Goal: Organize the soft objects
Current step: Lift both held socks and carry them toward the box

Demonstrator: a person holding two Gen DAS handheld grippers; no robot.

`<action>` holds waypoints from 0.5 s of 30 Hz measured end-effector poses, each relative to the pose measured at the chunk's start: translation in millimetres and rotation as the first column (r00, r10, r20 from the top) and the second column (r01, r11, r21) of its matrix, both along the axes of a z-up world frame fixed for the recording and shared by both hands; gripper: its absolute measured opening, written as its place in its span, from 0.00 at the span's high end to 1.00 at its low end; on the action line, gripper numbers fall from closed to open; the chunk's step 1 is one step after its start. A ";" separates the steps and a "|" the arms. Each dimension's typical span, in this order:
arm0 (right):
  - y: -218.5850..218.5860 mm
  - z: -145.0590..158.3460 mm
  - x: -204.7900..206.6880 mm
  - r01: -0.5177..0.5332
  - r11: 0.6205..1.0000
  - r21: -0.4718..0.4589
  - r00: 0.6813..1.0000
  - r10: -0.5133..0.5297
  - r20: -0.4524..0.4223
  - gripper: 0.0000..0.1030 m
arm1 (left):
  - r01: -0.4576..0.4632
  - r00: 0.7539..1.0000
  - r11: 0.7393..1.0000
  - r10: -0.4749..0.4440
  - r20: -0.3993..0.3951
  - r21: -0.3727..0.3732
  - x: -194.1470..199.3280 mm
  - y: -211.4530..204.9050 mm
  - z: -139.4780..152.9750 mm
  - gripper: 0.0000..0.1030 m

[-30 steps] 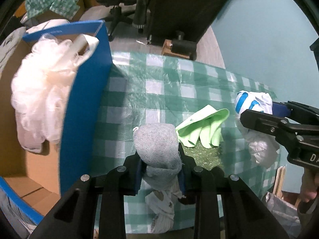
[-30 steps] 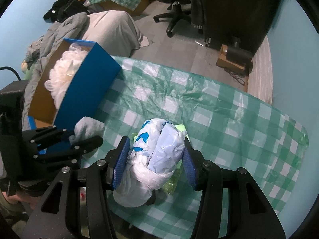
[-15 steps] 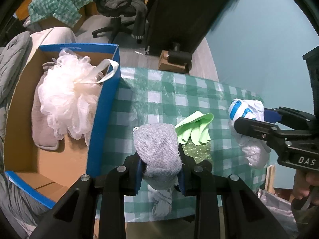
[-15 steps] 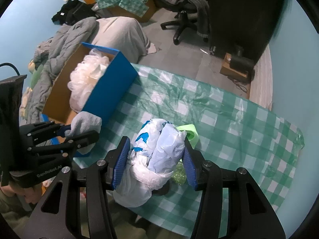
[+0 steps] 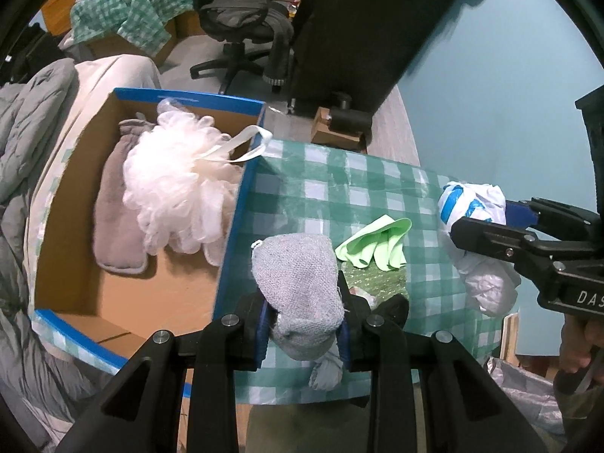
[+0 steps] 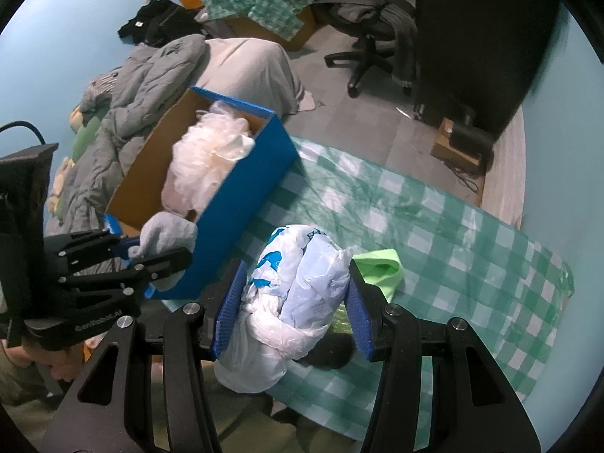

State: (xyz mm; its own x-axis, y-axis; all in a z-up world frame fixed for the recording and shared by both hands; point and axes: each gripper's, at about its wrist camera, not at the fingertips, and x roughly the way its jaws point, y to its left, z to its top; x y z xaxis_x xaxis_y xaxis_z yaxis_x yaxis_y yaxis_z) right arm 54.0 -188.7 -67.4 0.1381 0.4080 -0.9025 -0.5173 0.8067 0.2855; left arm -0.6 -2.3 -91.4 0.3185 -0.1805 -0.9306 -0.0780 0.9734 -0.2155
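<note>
My left gripper [image 5: 304, 330] is shut on a grey knitted cloth [image 5: 302, 283] and holds it high above the near table edge, beside the blue cardboard box [image 5: 236, 219]. The box holds a white bath pouf [image 5: 177, 192] and a grey mitt [image 5: 113, 207]. My right gripper [image 6: 292, 315] is shut on a white and blue plastic bag [image 6: 298, 294], held above the green checked table [image 6: 453, 234]. A light green cloth [image 5: 377, 243] lies on the table between both grippers. The left gripper [image 6: 151, 256] also shows in the right wrist view, the right gripper [image 5: 487, 226] in the left wrist view.
A green glittery sponge [image 5: 377, 283] lies on the table under the green cloth. A grey-covered bed [image 6: 151, 75] stands behind the box. An office chair [image 5: 245, 30], a dark cabinet [image 5: 358, 30] and a small wooden block [image 5: 339, 128] stand on the floor beyond the table.
Both grippers have risen and drawn back from the table with their loads. The left one has shifted so the inside of the box shows more fully.
</note>
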 end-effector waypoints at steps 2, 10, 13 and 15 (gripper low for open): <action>6.8 3.1 -1.0 -0.014 1.000 0.006 1.000 0.014 0.004 0.51 | -0.010 1.000 1.000 0.010 0.004 0.000 -3.0 4.1 2.4 0.72; 38.5 10.0 -6.1 -0.068 0.997 0.026 0.998 0.067 0.012 0.51 | -0.065 0.998 0.998 0.065 0.013 0.002 -15.2 33.6 10.0 0.72; 53.4 10.1 -9.1 -0.091 0.995 0.032 0.996 0.091 0.011 0.51 | -0.086 0.996 0.996 0.086 0.015 0.007 -19.8 45.1 11.1 0.72; 63.4 9.5 -11.0 -0.107 0.994 0.036 0.994 0.107 0.010 0.51 | -0.101 0.995 0.995 0.101 0.014 0.009 -22.1 52.5 11.0 0.72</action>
State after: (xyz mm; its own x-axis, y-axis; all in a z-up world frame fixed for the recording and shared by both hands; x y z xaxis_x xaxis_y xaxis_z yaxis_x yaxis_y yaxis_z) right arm 42.9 -125.4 -57.9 0.0990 0.4530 -0.8860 -0.6026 0.7358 0.3088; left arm -22.6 50.2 -80.4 0.3469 -0.1374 -0.9278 -0.1733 0.9628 -0.2074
